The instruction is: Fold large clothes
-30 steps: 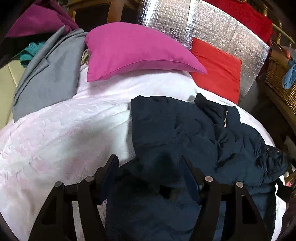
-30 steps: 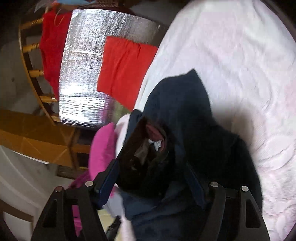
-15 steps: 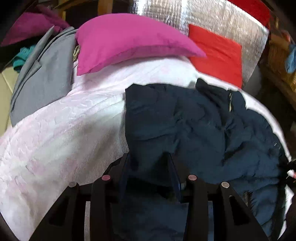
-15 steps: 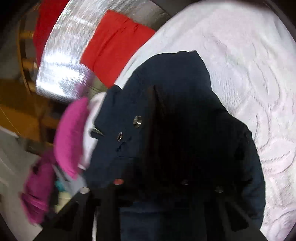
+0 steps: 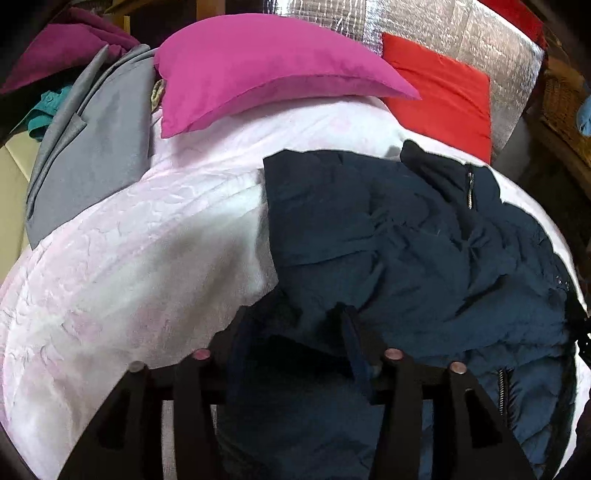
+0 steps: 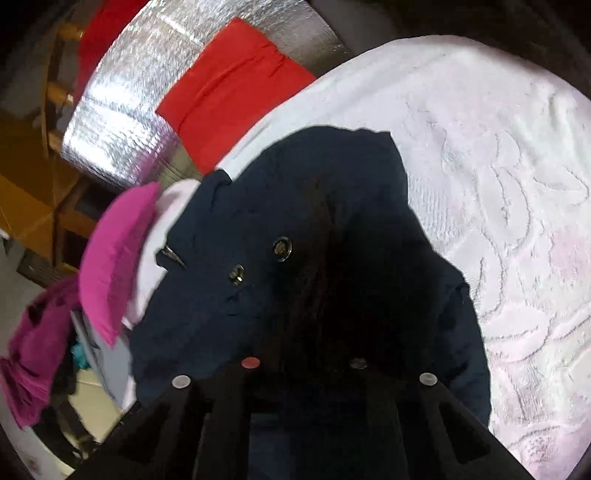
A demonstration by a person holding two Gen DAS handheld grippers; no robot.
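Observation:
A dark navy padded jacket [image 5: 406, 236] lies crumpled on a white-pink bedspread [image 5: 129, 266], zip and collar toward the far right. My left gripper [image 5: 295, 332] is shut on a fold of the jacket's near edge. In the right wrist view the same jacket [image 6: 288, 229], with two metal snaps showing, fills the middle. My right gripper [image 6: 303, 350] is shut on the jacket's dark fabric, and its fingertips are hidden in the cloth.
A magenta pillow [image 5: 266, 70] and a red cushion [image 5: 443, 99] lie at the bed's far end against a silver foil panel [image 5: 424, 22]. A grey garment [image 5: 92, 147] lies at the left. A wicker basket [image 5: 565, 110] stands at the right.
Both grippers have closed on the jacket. The left jaws narrowed onto the near fold. The right gripper's view swung so the jacket's outer side with snaps shows instead of its lining.

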